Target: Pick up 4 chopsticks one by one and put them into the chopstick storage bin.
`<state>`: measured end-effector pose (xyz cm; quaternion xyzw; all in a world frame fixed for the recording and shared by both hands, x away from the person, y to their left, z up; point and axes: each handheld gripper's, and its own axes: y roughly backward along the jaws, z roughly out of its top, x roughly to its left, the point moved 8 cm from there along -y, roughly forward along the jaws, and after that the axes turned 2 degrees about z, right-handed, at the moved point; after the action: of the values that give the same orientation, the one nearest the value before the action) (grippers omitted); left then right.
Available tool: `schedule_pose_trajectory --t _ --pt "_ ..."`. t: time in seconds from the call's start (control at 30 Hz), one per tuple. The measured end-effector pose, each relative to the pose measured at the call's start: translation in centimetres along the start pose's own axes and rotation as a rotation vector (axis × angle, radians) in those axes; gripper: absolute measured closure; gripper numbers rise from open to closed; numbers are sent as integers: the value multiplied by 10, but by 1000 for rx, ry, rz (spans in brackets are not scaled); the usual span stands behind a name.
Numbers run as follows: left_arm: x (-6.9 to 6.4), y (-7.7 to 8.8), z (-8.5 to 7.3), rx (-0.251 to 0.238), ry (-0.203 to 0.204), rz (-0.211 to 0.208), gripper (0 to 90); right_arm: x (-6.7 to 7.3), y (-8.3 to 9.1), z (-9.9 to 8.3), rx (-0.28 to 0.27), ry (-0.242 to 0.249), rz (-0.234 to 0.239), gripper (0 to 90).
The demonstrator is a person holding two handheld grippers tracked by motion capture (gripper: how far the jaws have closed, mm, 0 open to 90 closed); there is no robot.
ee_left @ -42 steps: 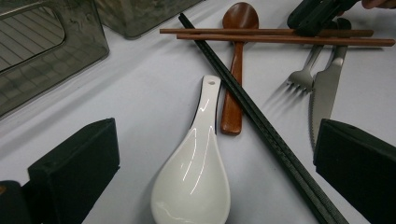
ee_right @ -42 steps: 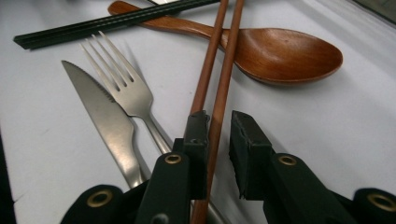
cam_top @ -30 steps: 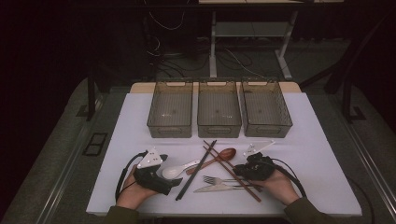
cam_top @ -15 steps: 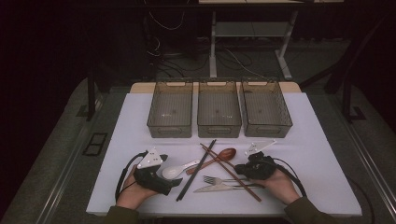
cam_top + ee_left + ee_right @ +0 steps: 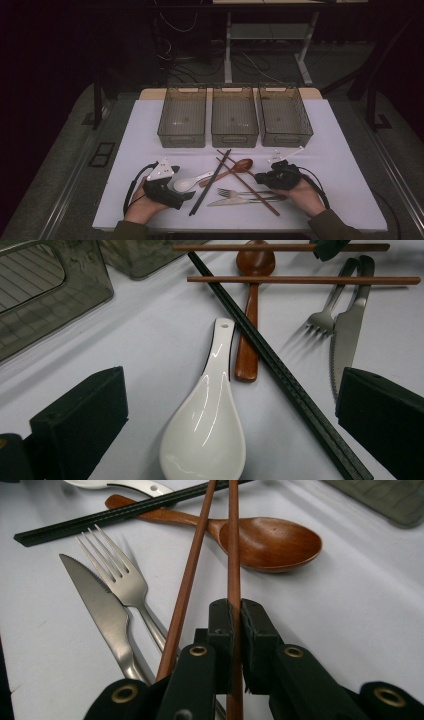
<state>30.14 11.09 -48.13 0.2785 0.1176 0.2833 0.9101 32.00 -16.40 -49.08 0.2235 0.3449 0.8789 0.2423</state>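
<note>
Little shifts since before: right gripper [image 5: 234, 617] pinches one brown chopstick [image 5: 233, 540]; left gripper [image 5: 220, 435] gapes, probably idle. Lift level.

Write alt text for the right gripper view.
The right gripper is shut on one brown chopstick; a second slants beside it. Beyond lie a wooden spoon, fork and knife on the white table.

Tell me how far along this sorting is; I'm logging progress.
Nothing is binned: all three bins sit empty. The right gripper is shut on one brown chopstick. The left gripper stands open around the white spoon. Fork, knife and the rest remain.
</note>
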Motion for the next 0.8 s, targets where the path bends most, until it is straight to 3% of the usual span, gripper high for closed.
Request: schedule_pose_trajectory --t 0.37,0.8 --pt "3 -1 -2 -7 6 1 0 -5 14 6 -28 7 19 840" --pt "3 0 -4 -6 14 11 0 -8 14 24 -54 15 31 840"
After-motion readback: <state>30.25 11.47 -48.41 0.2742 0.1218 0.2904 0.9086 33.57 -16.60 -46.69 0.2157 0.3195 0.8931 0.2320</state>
